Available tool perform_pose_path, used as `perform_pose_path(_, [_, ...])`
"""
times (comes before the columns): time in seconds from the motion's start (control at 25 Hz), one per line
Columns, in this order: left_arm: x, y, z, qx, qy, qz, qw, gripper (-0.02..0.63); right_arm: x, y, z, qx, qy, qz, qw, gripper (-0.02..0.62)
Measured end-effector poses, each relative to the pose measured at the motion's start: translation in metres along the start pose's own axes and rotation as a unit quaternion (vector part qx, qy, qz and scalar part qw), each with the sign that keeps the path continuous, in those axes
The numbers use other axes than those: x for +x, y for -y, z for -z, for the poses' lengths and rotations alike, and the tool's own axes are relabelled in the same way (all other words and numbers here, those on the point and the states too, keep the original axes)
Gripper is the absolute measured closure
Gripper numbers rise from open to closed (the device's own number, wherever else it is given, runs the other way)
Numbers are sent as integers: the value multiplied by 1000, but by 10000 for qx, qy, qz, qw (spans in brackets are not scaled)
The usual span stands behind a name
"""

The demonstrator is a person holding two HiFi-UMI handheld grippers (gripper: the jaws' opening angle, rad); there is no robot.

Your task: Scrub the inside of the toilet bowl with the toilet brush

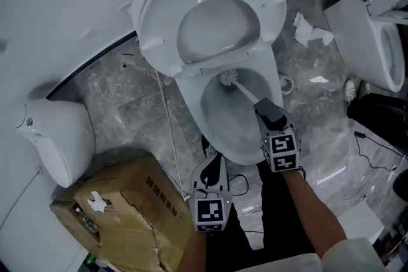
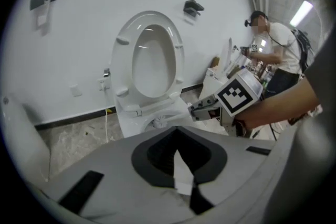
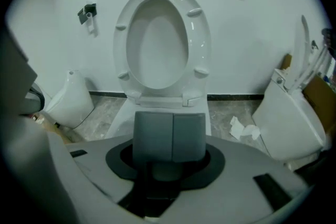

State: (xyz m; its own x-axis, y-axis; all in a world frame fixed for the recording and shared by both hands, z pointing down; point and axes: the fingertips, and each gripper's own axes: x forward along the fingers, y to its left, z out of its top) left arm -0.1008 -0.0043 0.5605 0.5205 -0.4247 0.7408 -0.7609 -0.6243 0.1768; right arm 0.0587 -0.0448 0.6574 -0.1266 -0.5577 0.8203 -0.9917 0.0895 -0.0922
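Observation:
A white toilet stands with its seat and lid raised against the wall. The toilet brush has its white bristle head inside the bowl, at the far rim, and its handle slants down to my right gripper. That gripper is shut on the handle, its two grey pads pressed side by side. In the left gripper view the brush head shows in the bowl. My left gripper hangs just in front of the bowl's near rim, shut and holding nothing.
A torn cardboard box sits at the lower left beside a white fixture. A second toilet stands at the right, with crumpled paper on the marble floor. A thin cable runs past the toilet. A person stands behind.

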Motion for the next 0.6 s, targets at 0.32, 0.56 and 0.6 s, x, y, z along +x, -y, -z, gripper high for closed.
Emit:
perform_pose_path(0.32, [8, -20, -24, 1103, -5, 346, 9933, 580, -22, 16, 20, 1127, 104, 739, 9908, 420])
perform_pose_path(0.56, [14, -7, -27, 1725, 85, 682, 9826, 580, -46, 34, 42, 1495, 55, 1110, 9825, 420])
perform_pose_path(0.6, [14, -4, -27, 1754, 115, 719, 9818, 580, -51, 37, 48, 1544, 49, 1170, 9810, 420])
